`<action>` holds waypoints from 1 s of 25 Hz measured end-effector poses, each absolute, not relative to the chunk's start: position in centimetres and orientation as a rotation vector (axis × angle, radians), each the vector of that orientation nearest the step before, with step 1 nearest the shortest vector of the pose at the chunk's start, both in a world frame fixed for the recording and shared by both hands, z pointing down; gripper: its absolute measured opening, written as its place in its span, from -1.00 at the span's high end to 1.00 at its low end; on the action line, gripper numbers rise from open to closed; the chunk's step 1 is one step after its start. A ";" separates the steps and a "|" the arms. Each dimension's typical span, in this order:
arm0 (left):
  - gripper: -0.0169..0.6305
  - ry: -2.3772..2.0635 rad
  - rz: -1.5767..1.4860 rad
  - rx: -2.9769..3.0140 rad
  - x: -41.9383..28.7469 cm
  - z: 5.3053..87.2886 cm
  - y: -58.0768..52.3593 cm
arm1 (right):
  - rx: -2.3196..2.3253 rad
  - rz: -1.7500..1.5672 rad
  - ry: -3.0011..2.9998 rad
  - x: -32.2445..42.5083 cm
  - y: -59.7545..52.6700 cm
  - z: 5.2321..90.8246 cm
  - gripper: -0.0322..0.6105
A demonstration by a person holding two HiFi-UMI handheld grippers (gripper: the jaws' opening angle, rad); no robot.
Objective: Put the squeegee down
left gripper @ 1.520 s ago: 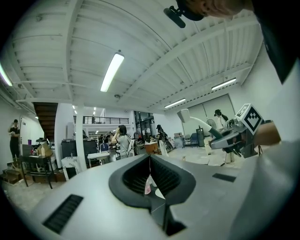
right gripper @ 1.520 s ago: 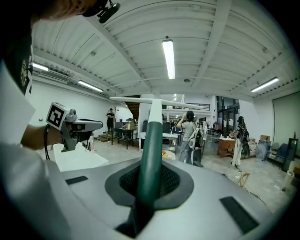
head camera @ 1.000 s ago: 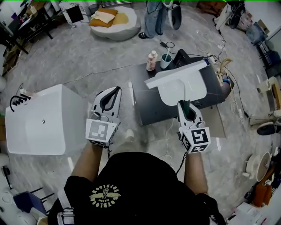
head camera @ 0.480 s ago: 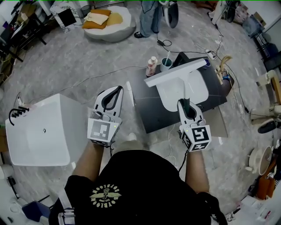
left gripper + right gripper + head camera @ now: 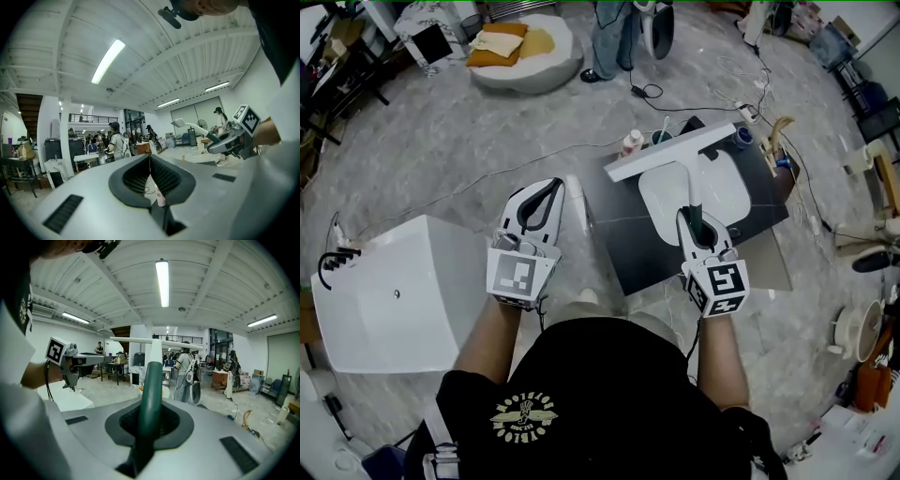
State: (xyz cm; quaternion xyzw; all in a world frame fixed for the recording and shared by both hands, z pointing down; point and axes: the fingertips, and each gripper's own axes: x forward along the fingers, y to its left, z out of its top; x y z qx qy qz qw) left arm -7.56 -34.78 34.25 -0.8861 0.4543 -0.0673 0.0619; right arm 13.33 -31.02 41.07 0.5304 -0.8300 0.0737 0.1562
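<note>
Your right gripper (image 5: 692, 217) has its fingers pinching the squeegee (image 5: 673, 157) by the green handle, with the blade out over the white basin (image 5: 727, 192) on the dark desk (image 5: 623, 248). Past the blade, a cup (image 5: 661, 139) holds a thin white stick, with a bottle (image 5: 630, 142) beside it. The fingers of your left gripper (image 5: 546, 190) are pressed together with nothing between them. It's off the desk's left edge, above the open floor (image 5: 487, 150).

The squeegee (image 5: 670, 153) is seen with a white blade and a dark green handle. The left gripper (image 5: 542, 192) and the right gripper (image 5: 694, 217) are finished in pale grey with black pads, and each is topped by a cube (image 5: 719, 284) printed with black-and-white square markers. The worktop (image 5: 623, 246) is coloured dark grey, and a white basin (image 5: 724, 192) is shown on it. Left of the worktop, a white box (image 5: 394, 291) is set on a floor (image 5: 469, 141) veined in grey marble.
</note>
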 end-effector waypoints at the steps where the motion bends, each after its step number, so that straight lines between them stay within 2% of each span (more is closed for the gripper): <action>1: 0.87 1.369 -0.202 -2.679 -7.7 34.4 -35.1 | 1.519 0.232 -2.373 13.1 -31.0 41.5 0.76; 25: 0.87 1.433 -0.251 -2.683 -4.6 37.7 -39.2 | 1.300 0.474 -2.218 14.8 -33.3 58.0 0.76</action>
